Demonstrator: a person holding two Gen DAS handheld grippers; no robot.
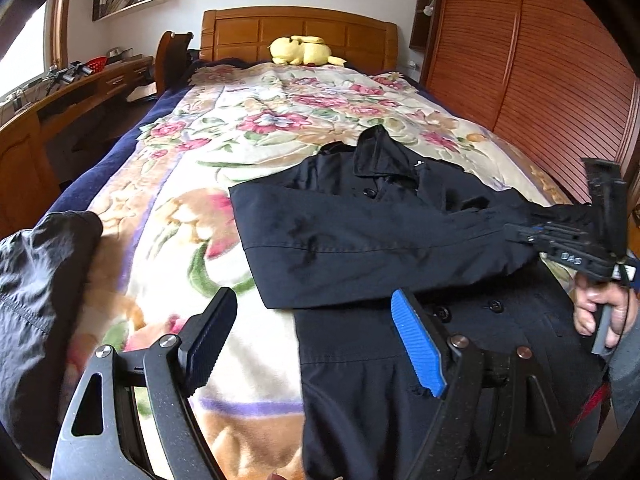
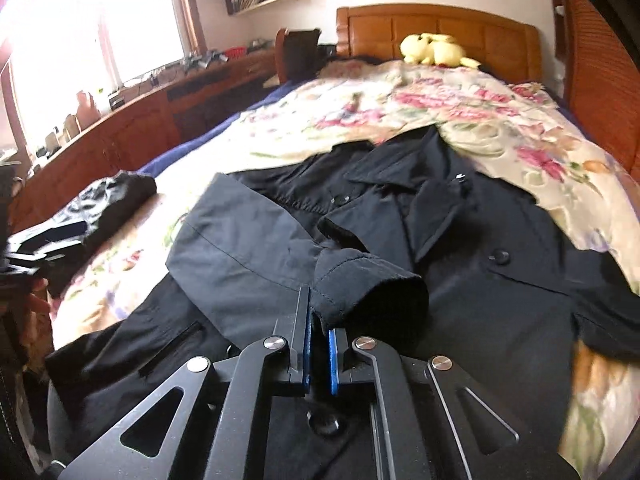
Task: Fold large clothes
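Bedroom setup, floral blanket [image 1: 248, 128] on the bed. Black coat [image 2: 460, 280] lies front-up on it, long axis running down the bed, collar toward the headboard [image 1: 296, 28] and the yellow plush [image 1: 304, 50]. One sleeve [image 2: 280, 240] is folded across the chest. Right gripper [image 2: 319, 320] is clamped on its cuff; "DAS" is readable on its side. Left gripper [image 1: 316, 336] hangs wide open over the hem, empty.

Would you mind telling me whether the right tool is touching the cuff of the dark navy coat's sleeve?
Touching. The right wrist view shows the right tool shut on the sleeve cuff of the dark navy coat, its blue pads pinching the cuff's edge.
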